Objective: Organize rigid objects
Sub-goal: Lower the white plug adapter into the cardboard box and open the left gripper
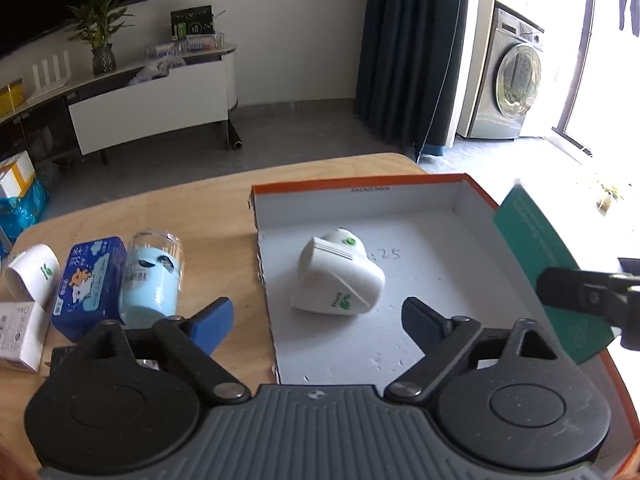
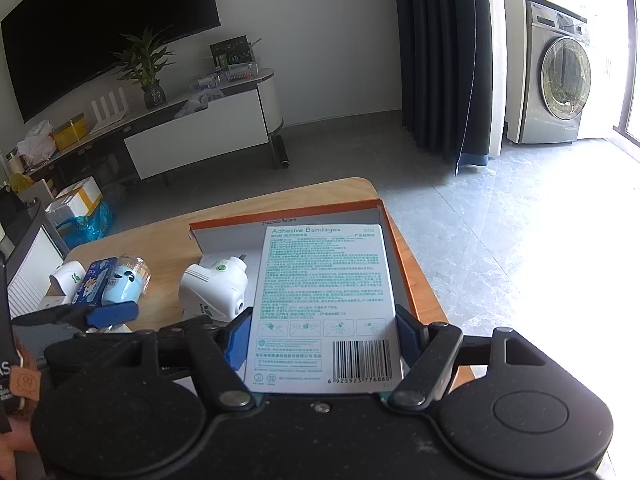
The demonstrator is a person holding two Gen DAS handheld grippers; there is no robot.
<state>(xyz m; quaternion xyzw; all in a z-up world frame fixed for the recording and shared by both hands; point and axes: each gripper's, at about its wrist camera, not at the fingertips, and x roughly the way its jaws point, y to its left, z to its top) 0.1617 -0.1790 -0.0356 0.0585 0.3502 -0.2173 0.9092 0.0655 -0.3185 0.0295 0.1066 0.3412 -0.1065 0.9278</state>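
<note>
The right gripper (image 2: 322, 338) has its two blue fingers (image 2: 236, 340) pressed against the two long sides of a flat box of bandages (image 2: 322, 300), so it is closed on this box. The box shows a white back with small green print, four little drawings, a black barcode near the bottom, and the words "Adhesive Bandages" at the top; in the left wrist view its other face is dark green (image 1: 536, 256). It is held above the right part of a shallow tray (image 1: 360, 192) with orange outside walls and a white inside, tilted a little. The left gripper (image 1: 318, 320) is wide open and holds nothing; its fingers (image 1: 218, 318) stand on both sides of the tray's left wall. Inside the tray lies a white plug-in device (image 1: 340, 280) on its side, with a green button and a green leaf logo. On the wooden table (image 1: 208, 216), left of the tray, there are a clear cup (image 1: 154, 276) with a light blue inside, a dark blue pack (image 1: 90, 284) touching it, a white roll (image 1: 34, 272) with a green logo, and a small white carton (image 1: 20, 332).
</note>
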